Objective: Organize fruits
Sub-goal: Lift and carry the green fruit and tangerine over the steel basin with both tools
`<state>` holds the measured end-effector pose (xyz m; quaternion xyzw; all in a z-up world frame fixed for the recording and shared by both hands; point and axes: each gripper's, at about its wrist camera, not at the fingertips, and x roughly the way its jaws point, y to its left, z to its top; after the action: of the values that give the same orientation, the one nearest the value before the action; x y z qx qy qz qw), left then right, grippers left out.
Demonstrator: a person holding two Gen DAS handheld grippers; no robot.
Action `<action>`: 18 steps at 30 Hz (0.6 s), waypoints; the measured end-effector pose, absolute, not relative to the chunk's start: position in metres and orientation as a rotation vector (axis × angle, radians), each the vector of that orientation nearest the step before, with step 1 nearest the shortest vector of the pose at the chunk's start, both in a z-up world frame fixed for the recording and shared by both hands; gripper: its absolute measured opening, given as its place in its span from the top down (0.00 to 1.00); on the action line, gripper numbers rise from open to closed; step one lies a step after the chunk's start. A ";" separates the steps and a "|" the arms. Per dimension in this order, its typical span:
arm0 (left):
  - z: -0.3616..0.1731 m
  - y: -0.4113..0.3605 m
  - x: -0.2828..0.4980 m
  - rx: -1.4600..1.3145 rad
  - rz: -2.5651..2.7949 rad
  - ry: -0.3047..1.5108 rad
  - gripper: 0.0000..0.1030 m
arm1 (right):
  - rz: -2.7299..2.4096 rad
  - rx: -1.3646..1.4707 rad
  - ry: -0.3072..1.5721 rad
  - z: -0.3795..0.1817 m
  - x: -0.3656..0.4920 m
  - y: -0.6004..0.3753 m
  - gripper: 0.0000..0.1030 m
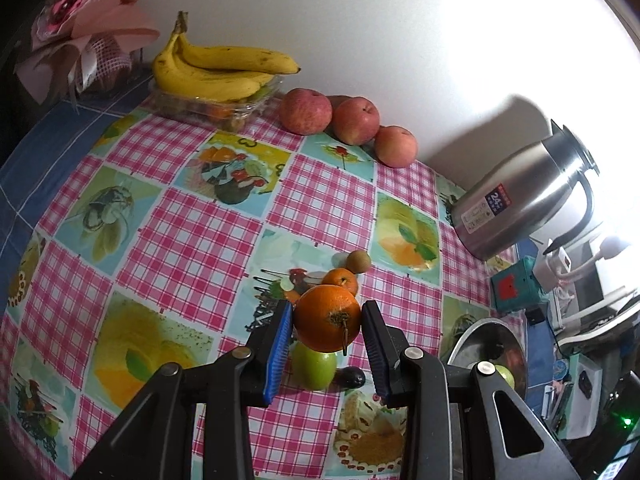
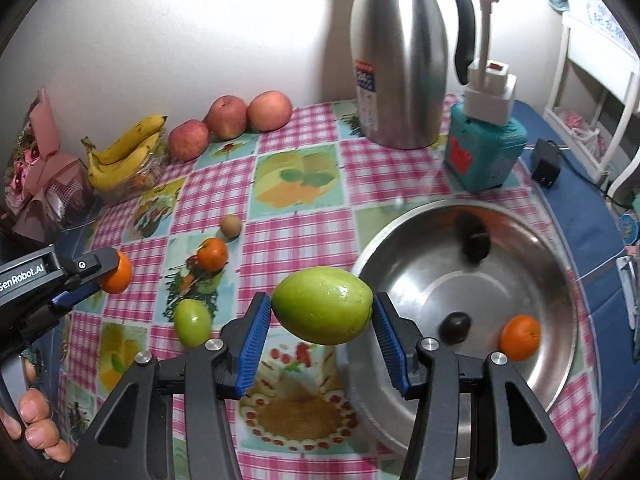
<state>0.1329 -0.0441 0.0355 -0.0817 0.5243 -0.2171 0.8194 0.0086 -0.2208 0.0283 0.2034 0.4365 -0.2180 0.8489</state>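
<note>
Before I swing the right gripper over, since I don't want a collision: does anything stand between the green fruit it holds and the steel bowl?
Nothing visible does. The green fruit hangs in the right gripper just beside the steel bowl, near its rim.

Bright white wall (image 1: pixel 400 40) behind table (image 1: pixel 192 216)

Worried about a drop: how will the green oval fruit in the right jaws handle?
The smooth, glossy green oval fruit is probably slippery. Gripped only at its ends, it may pivot. Released into the steel bowl, it would likely roll.
</note>
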 end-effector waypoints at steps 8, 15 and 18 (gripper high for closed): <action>0.038 -0.070 0.119 -0.123 -0.500 1.115 0.64 | -0.532 0.447 0.932 0.024 -0.010 -0.248 0.48; 0.038 -0.102 0.101 -0.075 -0.567 1.119 0.64 | -0.638 0.491 0.929 0.019 -0.038 -0.286 0.48; 0.040 -0.117 0.091 -0.037 -0.597 1.111 0.64 | -0.673 0.499 0.928 0.018 -0.048 -0.299 0.48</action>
<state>0.0911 -0.1170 0.0400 -0.0171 0.5194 -0.2790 0.8075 -0.0483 -0.2986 0.0181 0.2336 0.4343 -0.3151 0.8109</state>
